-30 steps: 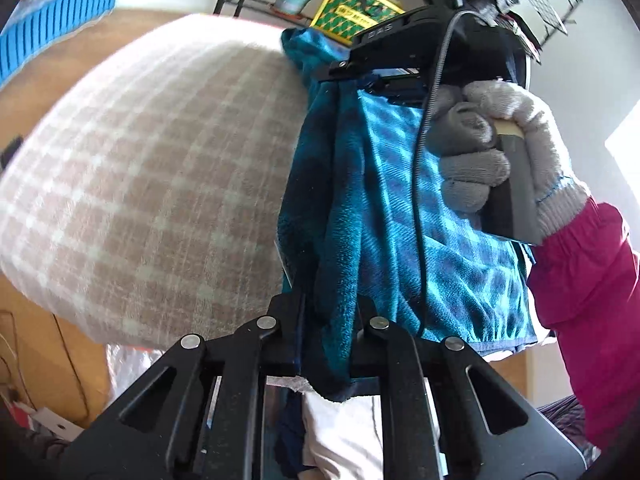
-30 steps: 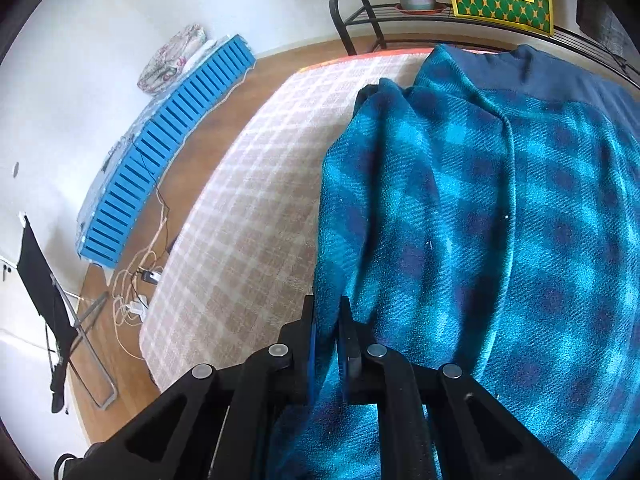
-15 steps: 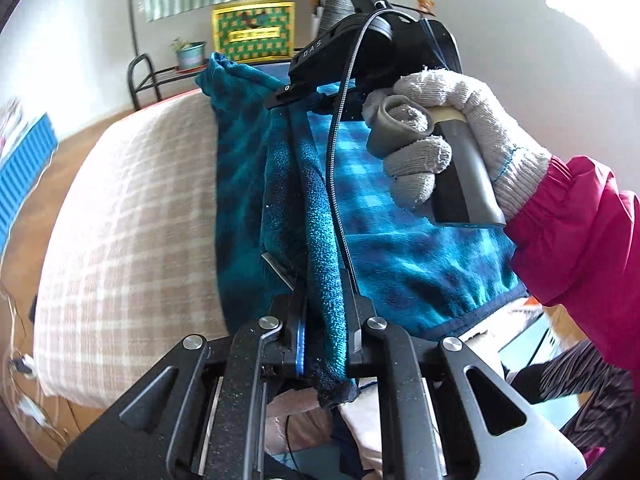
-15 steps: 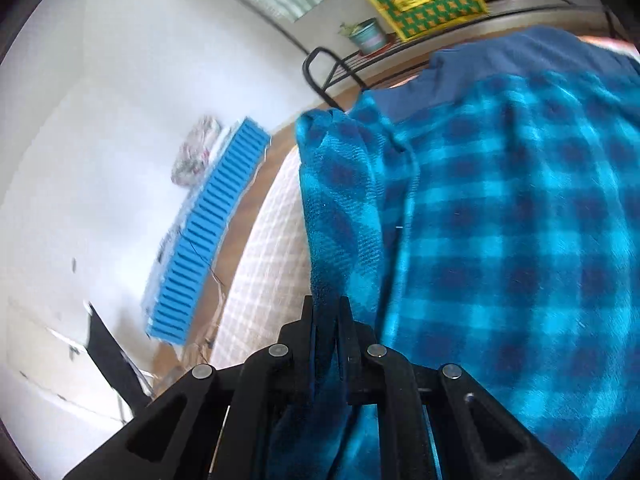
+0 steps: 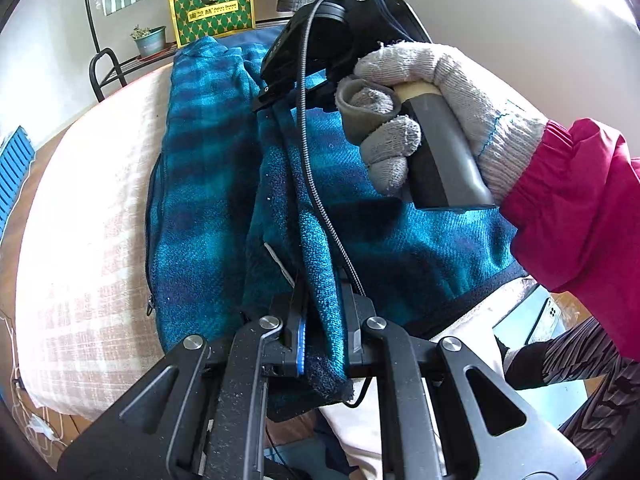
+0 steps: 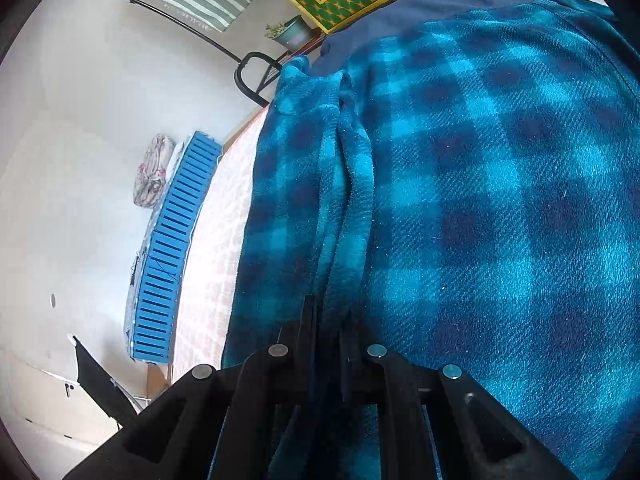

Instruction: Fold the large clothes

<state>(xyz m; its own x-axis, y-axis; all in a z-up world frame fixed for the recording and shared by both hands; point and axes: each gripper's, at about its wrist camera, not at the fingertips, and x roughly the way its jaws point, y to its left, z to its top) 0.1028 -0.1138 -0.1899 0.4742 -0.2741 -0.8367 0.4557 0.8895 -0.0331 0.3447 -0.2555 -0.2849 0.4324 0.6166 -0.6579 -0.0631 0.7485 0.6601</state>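
Note:
A large teal and navy plaid fleece garment (image 5: 208,200) lies on a table with a beige checked cloth (image 5: 88,216). My left gripper (image 5: 322,300) is shut on a fold of the garment's edge at the near side. My right gripper (image 6: 328,316) is shut on the same long fold farther along; its body shows in the left wrist view (image 5: 320,40), held by a gloved hand (image 5: 432,92). The garment (image 6: 500,200) fills the right wrist view, with the gathered fold running away from the jaws.
A black metal rack (image 5: 108,68) at the far end carries a potted plant (image 5: 150,40) and a green and yellow bag (image 5: 214,8). A blue slatted panel (image 6: 168,256) lies on the floor left of the table. White cloth (image 5: 360,432) hangs below the near edge.
Both grippers have carried the held fold sideways across the garment and lowered. The garment now lies flatter on the table, and more of it shows left of the fold.

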